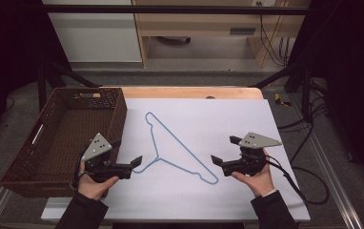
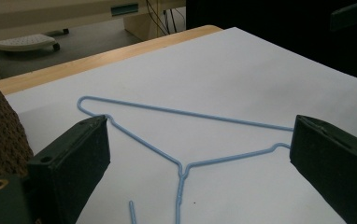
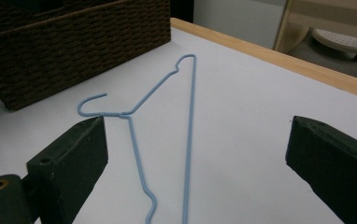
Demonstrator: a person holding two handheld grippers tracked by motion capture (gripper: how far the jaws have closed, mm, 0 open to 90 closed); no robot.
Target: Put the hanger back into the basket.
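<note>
A light blue wire hanger (image 1: 180, 147) lies flat on the white sheet (image 1: 232, 119), its hook curling toward the basket at the left. My left gripper (image 1: 127, 152) is open beside the hook end, jaws wide apart and empty. In the left gripper view the hanger's neck (image 2: 181, 167) lies on the sheet between and beyond the jaws of the left gripper (image 2: 200, 140). My right gripper (image 1: 225, 150) is open near the hanger's right shoulder with nothing in it. The right gripper view has the hanger (image 3: 130, 115) ahead of the open right gripper (image 3: 195, 135).
A dark brown woven basket (image 1: 118, 119) stands at the table's left, next to my left hand; its wall (image 3: 74, 42) rises behind the hook. The table's wooden edge (image 1: 189, 92) runs along the back. Cables trail off at the right.
</note>
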